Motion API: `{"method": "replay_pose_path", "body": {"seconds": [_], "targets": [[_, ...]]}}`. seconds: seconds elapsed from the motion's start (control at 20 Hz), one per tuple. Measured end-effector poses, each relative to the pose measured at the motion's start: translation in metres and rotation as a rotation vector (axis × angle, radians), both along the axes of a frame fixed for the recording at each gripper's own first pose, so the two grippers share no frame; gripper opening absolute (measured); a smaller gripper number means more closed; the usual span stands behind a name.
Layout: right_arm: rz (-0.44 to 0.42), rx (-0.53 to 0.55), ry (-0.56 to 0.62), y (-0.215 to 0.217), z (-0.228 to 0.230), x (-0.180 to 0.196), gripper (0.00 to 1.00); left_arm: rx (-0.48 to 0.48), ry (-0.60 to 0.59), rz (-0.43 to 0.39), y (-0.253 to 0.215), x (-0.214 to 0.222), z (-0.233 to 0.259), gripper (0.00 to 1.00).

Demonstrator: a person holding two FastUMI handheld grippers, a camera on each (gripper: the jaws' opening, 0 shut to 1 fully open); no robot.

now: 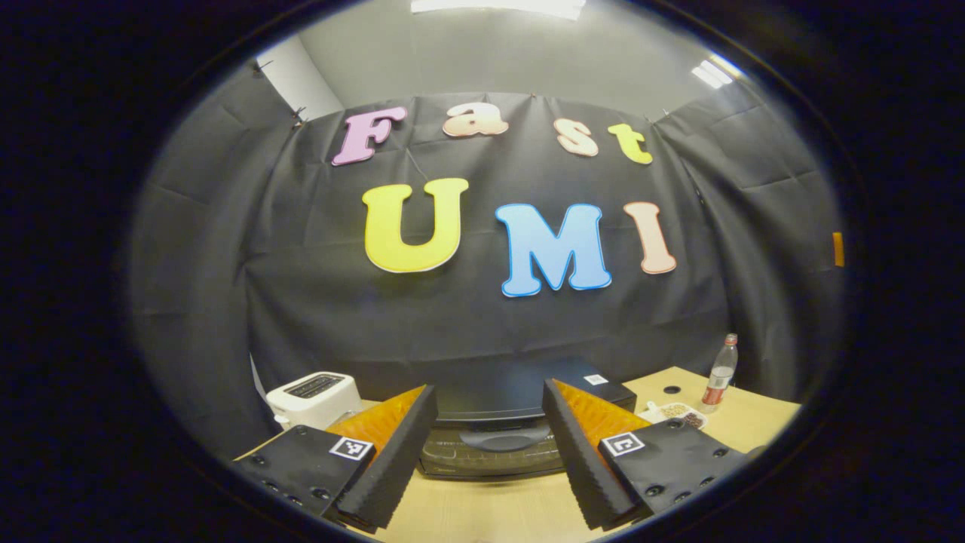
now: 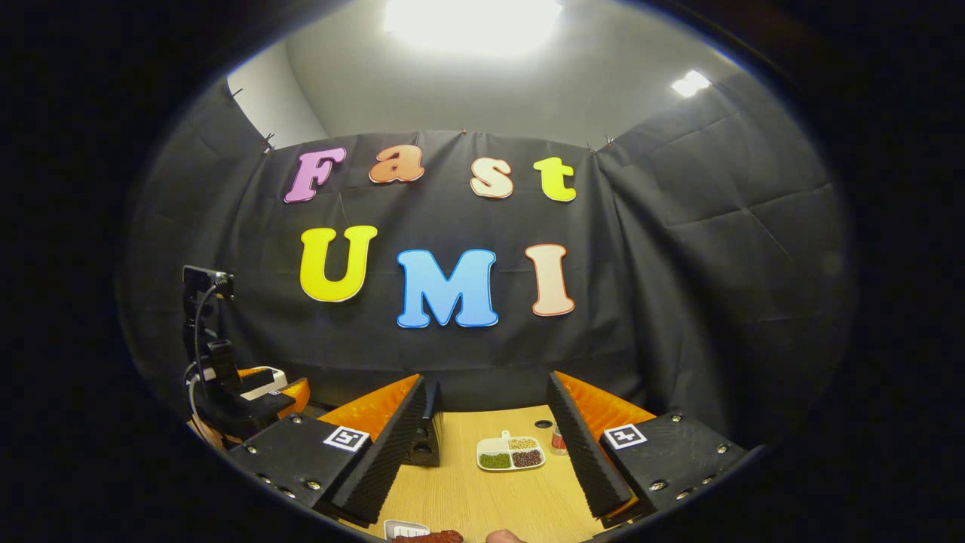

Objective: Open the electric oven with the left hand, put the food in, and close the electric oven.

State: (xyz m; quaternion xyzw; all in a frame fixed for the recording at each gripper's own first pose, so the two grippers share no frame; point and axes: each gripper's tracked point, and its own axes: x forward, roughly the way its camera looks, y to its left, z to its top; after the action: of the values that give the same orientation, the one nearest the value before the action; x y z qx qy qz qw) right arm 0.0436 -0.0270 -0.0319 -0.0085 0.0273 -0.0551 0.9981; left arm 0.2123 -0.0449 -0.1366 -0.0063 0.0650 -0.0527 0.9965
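The oven [image 1: 497, 422] sits closed on the wooden table [image 1: 490, 513], straight ahead of the left gripper [image 1: 490, 445], whose fingers are spread apart with nothing between them. A toaster [image 1: 313, 396] stands left of the oven, a bottle [image 1: 721, 373] to its right. The right gripper [image 2: 490, 445] is also spread wide and holds nothing, facing a divided snack tray [image 2: 511, 453]; food [image 2: 426, 537] lies at the table's near edge.
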Motion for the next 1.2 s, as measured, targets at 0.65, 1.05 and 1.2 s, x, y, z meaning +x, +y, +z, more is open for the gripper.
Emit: {"method": "replay_pose_path", "body": {"seconds": [0.65,1.05,1.2], "targets": [[-0.143,-0.078,0.086,-0.004,-0.015,-0.007,0.97,-0.003,0.105,-0.035,-0.020,0.086,-0.100,0.95],[-0.156,-0.138,0.085,-0.005,-0.007,-0.009,0.97,0.013,0.126,-0.018,-0.032,0.098,-0.133,0.99],[-0.140,-0.140,0.087,-0.003,-0.006,-0.008,0.97,0.007,0.102,-0.012,-0.032,0.096,-0.132,0.94]]}}
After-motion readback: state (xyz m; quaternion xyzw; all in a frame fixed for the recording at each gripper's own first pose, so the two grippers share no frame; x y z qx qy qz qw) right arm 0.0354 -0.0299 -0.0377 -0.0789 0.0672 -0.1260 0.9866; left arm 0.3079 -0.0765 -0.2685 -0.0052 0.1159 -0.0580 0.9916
